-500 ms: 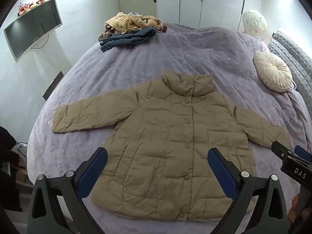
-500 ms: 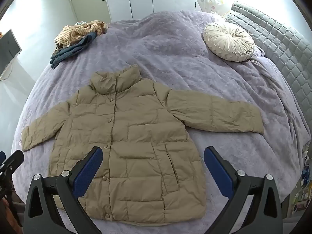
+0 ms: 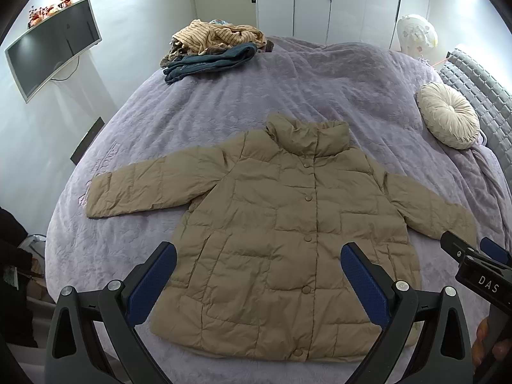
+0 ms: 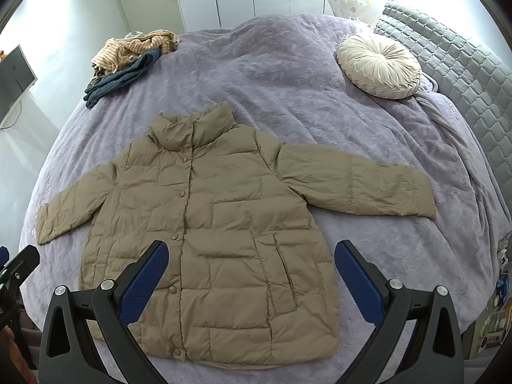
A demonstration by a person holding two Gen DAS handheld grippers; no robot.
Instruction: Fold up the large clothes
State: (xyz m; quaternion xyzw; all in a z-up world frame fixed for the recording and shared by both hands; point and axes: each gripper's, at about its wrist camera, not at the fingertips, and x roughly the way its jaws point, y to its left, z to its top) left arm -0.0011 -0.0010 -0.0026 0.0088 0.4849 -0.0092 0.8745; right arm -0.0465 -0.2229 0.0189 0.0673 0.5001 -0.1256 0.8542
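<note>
Purple bed (image 3: 320,73): spread jacket (image 3: 288,240), clothes pile (image 3: 214,48), round cushion (image 3: 448,118).

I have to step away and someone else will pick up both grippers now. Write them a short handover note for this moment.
Left gripper: open, holding nothing, above the jacket's lower hem.
Right gripper: open, holding nothing, above the hem on the pocket side.
The tan puffer jacket lies flat on the purple bedspread, front up, snaps closed, collar away from you, both sleeves spread out sideways.
A pile of other clothes sits at the far corner; a round cushion lies near the headboard.
Done: jacket laid out and smoothed. No fold made yet.
Left: probably fold each sleeve across the body, then fold the body up.
</note>
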